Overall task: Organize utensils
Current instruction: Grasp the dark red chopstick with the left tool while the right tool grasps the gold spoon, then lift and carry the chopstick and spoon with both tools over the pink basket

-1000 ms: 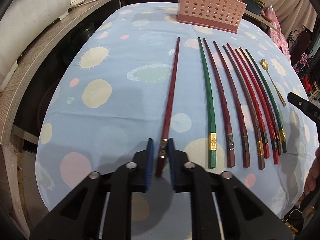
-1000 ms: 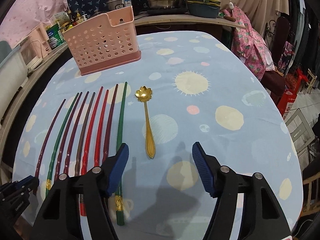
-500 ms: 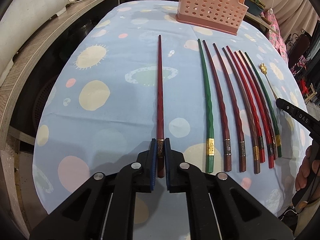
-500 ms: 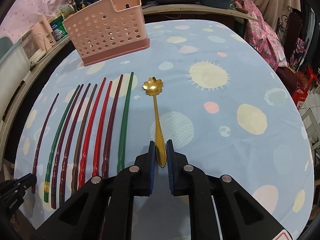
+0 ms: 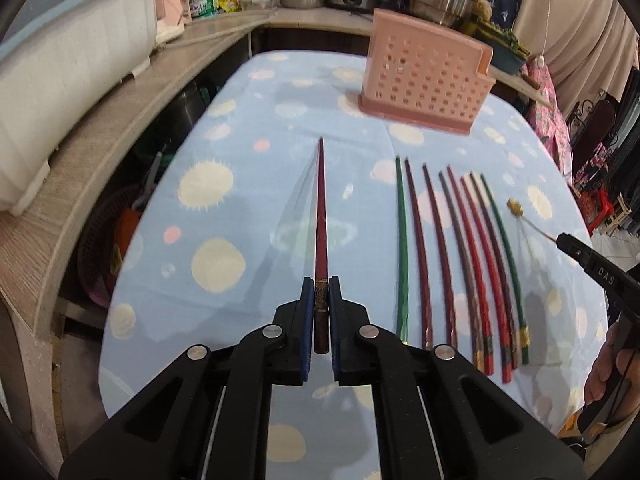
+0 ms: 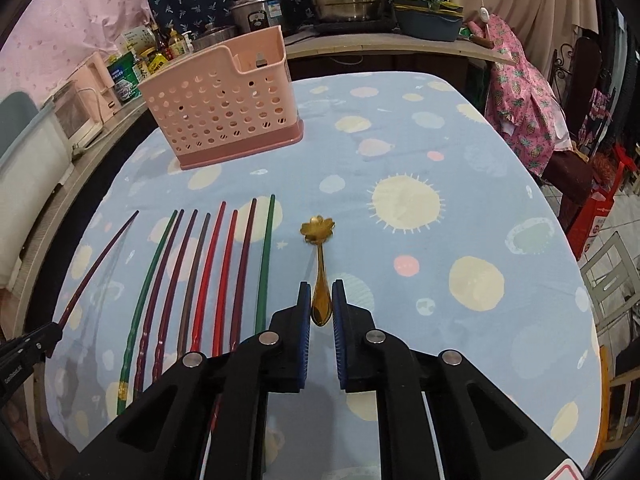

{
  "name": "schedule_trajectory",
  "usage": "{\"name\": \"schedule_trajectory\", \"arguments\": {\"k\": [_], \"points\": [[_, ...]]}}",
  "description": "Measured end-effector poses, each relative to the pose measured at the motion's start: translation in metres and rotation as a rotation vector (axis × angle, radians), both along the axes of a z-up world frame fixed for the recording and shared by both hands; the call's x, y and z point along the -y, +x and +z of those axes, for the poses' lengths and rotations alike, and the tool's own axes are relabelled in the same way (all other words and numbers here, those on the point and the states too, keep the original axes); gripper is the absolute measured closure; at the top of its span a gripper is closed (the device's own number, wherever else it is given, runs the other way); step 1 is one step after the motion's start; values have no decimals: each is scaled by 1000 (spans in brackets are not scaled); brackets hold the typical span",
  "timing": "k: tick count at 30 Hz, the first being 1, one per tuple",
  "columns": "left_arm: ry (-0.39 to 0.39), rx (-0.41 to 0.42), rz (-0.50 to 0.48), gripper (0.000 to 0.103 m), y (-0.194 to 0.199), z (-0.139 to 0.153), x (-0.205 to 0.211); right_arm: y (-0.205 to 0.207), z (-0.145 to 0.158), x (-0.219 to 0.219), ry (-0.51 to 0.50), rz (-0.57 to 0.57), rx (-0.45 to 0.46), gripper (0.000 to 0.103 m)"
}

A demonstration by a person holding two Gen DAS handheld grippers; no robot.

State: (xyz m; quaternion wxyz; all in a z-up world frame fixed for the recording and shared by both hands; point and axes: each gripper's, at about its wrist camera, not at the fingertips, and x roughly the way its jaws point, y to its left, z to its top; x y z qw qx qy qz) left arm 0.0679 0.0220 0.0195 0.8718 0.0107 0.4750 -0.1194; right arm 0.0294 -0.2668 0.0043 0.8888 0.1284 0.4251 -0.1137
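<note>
My left gripper (image 5: 320, 294) is shut on the thick end of a dark red chopstick (image 5: 320, 216) and holds it lifted above the table, tip pointing ahead. My right gripper (image 6: 321, 300) is shut on the handle of a gold flower-bowl spoon (image 6: 319, 240), also lifted. Several green, maroon, brown and red chopsticks (image 5: 452, 248) lie side by side on the blue dotted tablecloth (image 5: 240, 184); they also show in the right wrist view (image 6: 208, 276). A pink perforated utensil basket (image 5: 424, 80) stands at the far end of the table; the right wrist view shows it too (image 6: 224, 112).
A curved wooden counter (image 5: 100, 148) runs along the table's left side with a white tub (image 5: 60, 64). Pots and bottles (image 6: 264, 4) stand behind the basket. A chair with pink cloth (image 6: 524, 96) is at the right.
Both grippers closed, the left on the dark red chopstick and the right on the gold spoon. Both then rose from the cloth with their loads, and the views tilted up toward the basket.
</note>
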Motion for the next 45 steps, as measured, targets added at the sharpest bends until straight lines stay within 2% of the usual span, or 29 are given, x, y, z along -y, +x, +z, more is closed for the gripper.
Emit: {"name": "schedule_trajectory", "arguments": {"k": [8, 10, 17, 22, 29, 35, 42, 45], "points": [[-24, 140, 5, 96, 30, 52, 8, 13, 25, 19, -6, -26, 55, 94], [-29, 166, 10, 96, 40, 63, 10, 17, 30, 22, -6, -31, 66, 101], [-28, 260, 26, 96, 74, 95, 20, 34, 43, 31, -17, -34, 95, 101], [-23, 308, 31, 96, 95, 115, 24, 46, 67, 39, -12, -36, 149, 101], [-10, 311, 33, 96, 107, 116, 24, 66, 88, 46, -21, -38, 196, 101], [2, 308, 61, 96, 103, 119, 4, 69, 77, 36, -17, -7, 178, 101], [64, 381, 128, 96, 105, 136, -25, 65, 68, 25, 0, 18, 161, 101], [66, 377, 142, 96, 107, 137, -35, 63, 67, 22, -6, 23, 158, 101]]}}
